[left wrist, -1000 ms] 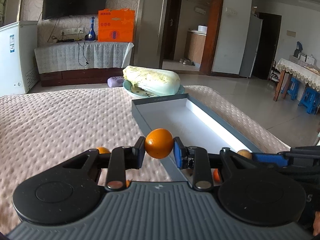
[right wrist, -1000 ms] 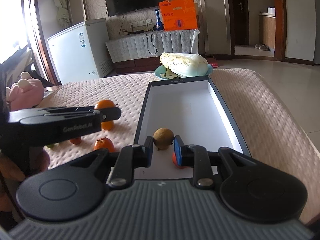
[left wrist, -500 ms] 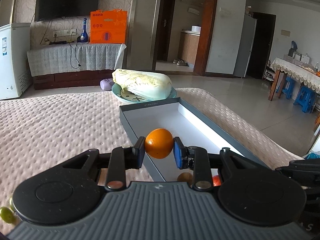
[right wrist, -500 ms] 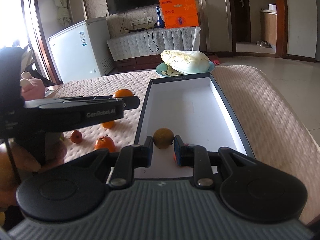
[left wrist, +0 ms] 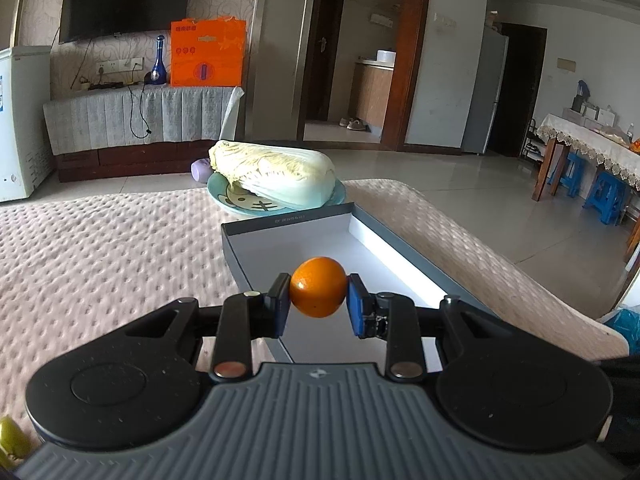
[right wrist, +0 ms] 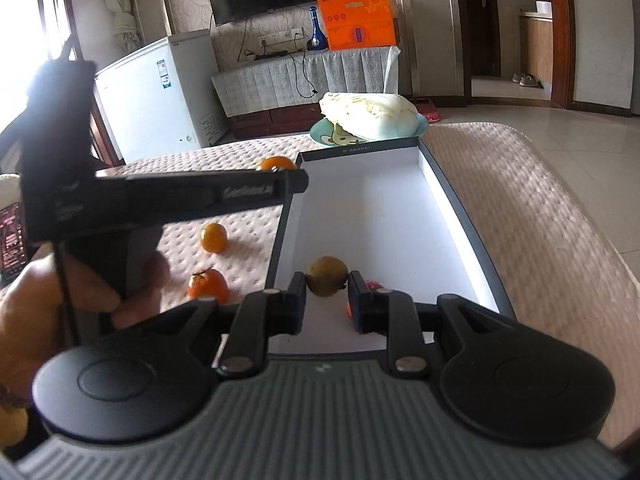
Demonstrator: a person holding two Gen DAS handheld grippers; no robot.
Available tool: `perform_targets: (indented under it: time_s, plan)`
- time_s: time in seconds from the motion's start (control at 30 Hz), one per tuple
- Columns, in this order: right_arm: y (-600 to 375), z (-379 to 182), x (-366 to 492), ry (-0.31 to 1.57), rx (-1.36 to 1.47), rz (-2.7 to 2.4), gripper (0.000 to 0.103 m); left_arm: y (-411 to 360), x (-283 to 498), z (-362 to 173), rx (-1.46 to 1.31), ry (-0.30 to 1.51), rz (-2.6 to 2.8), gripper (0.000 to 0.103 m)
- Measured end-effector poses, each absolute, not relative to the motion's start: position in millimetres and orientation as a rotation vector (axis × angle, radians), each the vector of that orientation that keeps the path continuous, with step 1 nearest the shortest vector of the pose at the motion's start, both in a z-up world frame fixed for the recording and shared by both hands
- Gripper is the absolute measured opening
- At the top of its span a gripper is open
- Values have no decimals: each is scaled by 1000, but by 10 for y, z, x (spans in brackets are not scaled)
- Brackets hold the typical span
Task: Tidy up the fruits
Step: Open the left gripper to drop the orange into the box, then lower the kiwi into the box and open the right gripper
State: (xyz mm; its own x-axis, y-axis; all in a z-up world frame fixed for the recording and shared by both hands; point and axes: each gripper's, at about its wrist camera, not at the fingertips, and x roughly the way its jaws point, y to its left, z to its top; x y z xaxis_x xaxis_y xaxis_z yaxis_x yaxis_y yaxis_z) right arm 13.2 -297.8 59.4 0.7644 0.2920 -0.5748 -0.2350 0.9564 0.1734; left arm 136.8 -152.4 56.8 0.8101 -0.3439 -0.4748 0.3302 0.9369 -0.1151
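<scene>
My left gripper [left wrist: 317, 303] is shut on a round orange [left wrist: 318, 290], which hangs above the near left wall of the long grey box [left wrist: 256, 236]. In the right wrist view that gripper shows as a black bar, held by a hand, reaching across to the box's left wall [right wrist: 280, 240], with the orange [right wrist: 275, 163] at its tip. My right gripper [right wrist: 327, 299] is shut on a small brown fruit [right wrist: 327, 275] low over the near end of the box's white floor. A small red fruit [right wrist: 349, 309] lies in the box, half hidden behind the right finger.
Left of the box, an orange [right wrist: 213, 237] and a stemmed tangerine [right wrist: 208, 286] lie on the pink dotted cloth. A cabbage [left wrist: 276, 178] on a blue plate [left wrist: 224, 196] stands just beyond the box's far end. A green fruit [left wrist: 10, 436] peeks in at the left wrist view's bottom left corner.
The left gripper has carried the orange sideways from over the cloth to above the box's left wall. The right gripper and its brown fruit have stayed put.
</scene>
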Motion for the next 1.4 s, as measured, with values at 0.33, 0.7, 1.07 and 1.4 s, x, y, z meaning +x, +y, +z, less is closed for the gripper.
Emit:
perform_targets:
  time_s: [0.33, 0.7, 1.07, 1.4]
  plan:
    - [-2878, 551, 217, 661, 81, 311, 25, -1730, 1659, 508, 0, 504, -394, 35]
    - [-2856, 501, 287, 685, 87, 302, 25, -1831, 1940, 361, 20, 559, -396, 35]
    - [-2870, 478, 338, 677, 95, 254, 25, -1699, 1742, 527, -29, 490, -405, 56]
    - [-2968, 451, 494, 680, 163, 155, 25, -1224, 1400, 802, -52, 468, -308, 56]
